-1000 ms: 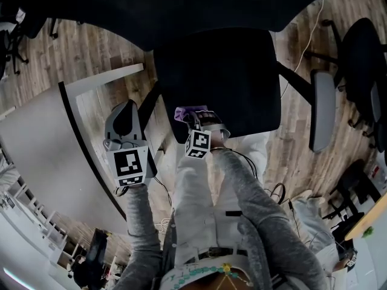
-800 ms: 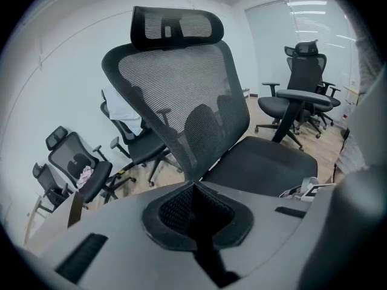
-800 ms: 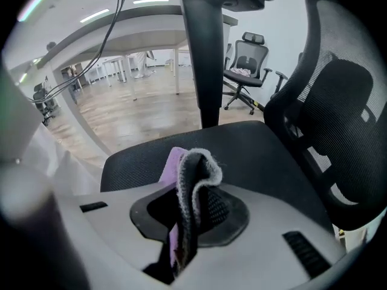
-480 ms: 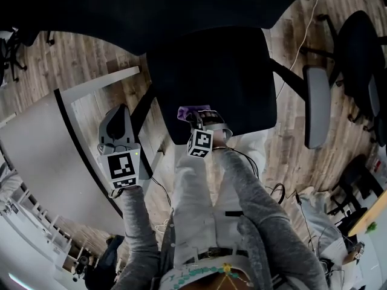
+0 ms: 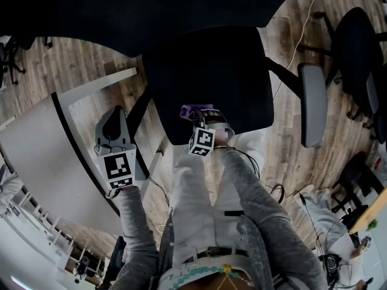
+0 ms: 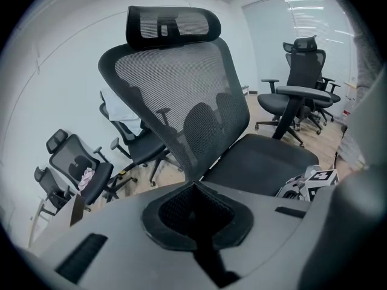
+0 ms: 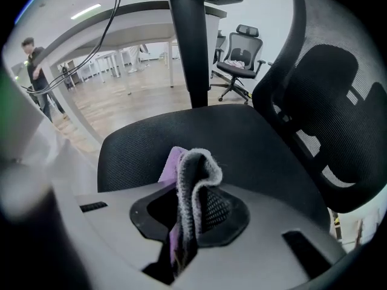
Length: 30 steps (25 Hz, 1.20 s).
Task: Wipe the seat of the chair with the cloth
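Two grippers are seen in the head view: the right gripper (image 5: pixel 204 121) is held at the seat's (image 5: pixel 211 71) front edge with the purple cloth (image 5: pixel 192 110), and the left gripper (image 5: pixel 115 122) is kept off to the seat's left. Left gripper view: jaws pressed together, empty. Right gripper view: cloth is clamped between the jaws.

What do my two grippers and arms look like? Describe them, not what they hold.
Both are pale grey plastic shells with black textured pads inside the jaws. The left gripper carries a white cube printed with black square markers; the right gripper has a matching cube. Both arms wear grey sleeves. A thin dark cable trails below the left gripper.
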Motion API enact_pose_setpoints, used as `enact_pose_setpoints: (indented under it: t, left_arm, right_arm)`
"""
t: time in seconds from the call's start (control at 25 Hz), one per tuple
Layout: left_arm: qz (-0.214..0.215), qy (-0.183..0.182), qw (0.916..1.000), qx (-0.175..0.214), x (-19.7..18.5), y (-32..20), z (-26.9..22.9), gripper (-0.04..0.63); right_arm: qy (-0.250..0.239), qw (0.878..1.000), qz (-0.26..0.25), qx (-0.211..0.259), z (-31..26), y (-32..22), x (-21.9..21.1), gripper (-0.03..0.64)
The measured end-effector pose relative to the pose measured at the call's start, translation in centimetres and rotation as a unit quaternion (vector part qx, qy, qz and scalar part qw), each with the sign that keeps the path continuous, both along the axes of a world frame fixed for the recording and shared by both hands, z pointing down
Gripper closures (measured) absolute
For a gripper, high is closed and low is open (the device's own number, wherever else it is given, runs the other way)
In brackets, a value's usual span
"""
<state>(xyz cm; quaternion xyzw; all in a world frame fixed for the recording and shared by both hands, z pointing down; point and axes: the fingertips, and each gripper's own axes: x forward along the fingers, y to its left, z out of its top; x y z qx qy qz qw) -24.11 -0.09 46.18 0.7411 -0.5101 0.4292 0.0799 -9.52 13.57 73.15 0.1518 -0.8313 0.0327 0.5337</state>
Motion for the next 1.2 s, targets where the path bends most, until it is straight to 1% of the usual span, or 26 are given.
enact_pose_setpoints:
  t: [0.4, 0.56, 0.88, 1.2]
  left_arm:
    - [0.004, -0.009, 0.9999, -0.005, 0.1, -0.2, 0.3, 0.597]
    - [0.006, -0.016, 0.9998, -0.007, 0.1, -0.3, 0.4, 0.597]
    - [0.007, -0.013, 0.9998, -0.011, 0.2, -0.1, 0.5, 0.597]
    - [0.009, -0.025, 0.9996, -0.014, 0.4, -0.3, 0.8, 0.597]
  right_arm:
    - [0.011, 1.0, 0.002, 0.001, 0.4, -0.1, 1.6, 0.566]
    - [0.018, 1.0, 0.002, 0.009, 0.4, -0.5, 2.6, 0.566]
    - [0.028, 1.0, 0.001, 0.006, 0.5, -0.6, 4.6, 0.566]
    - [0.037, 0.999, 0.004, -0.001, 0.9, -0.7, 6.3, 0.566]
